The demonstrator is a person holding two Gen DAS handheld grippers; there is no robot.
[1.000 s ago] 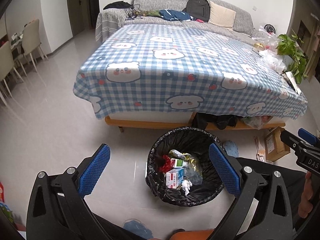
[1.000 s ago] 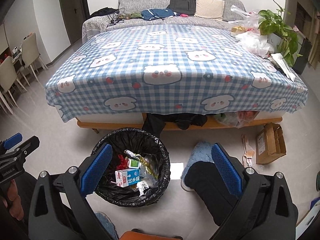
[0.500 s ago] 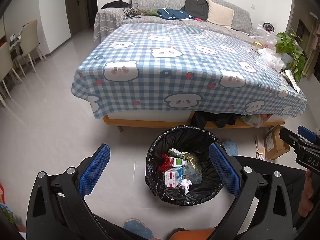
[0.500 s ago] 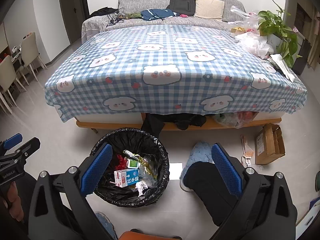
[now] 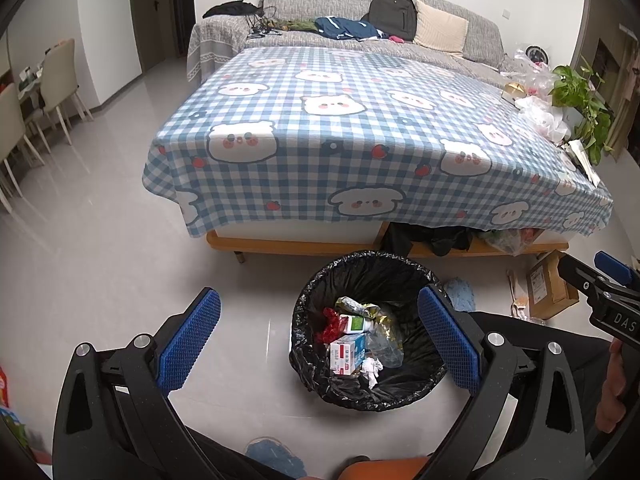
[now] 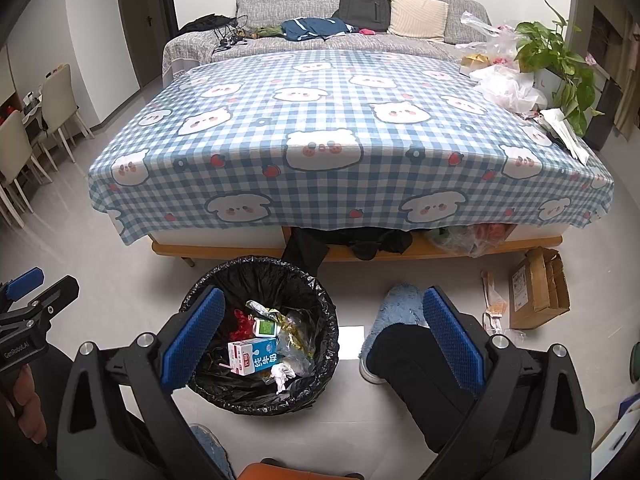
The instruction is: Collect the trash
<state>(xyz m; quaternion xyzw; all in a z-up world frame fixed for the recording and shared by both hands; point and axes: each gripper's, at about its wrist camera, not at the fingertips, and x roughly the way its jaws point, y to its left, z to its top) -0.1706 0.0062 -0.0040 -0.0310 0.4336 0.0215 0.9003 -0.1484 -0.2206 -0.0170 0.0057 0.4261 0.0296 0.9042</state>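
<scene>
A bin lined with a black bag (image 5: 362,276) (image 6: 264,272) stands on the floor before the table. Inside lie a milk carton (image 5: 347,354) (image 6: 253,357), crumpled paper, a clear bottle and foil wrappers. My left gripper (image 5: 318,338) hangs open above the floor, its right pad over the bin's right rim, nothing between its fingers. My right gripper (image 6: 320,336) is open too, its left pad over the bin's left side, and holds nothing. The right gripper's tip (image 5: 600,280) shows at the left view's right edge.
A low table under a blue checked cloth (image 5: 360,140) (image 6: 340,140) fills the middle. Plastic bags (image 6: 506,88), papers and a plant (image 6: 560,60) sit at its right end. A cardboard box (image 6: 538,292) lies on the floor at right. A person's leg and slipper (image 6: 400,308) are beside the bin. Chairs stand left.
Both views have shifted slightly back and up from the table; the bin sits a little lower in frame. Both grippers stay open and empty.
</scene>
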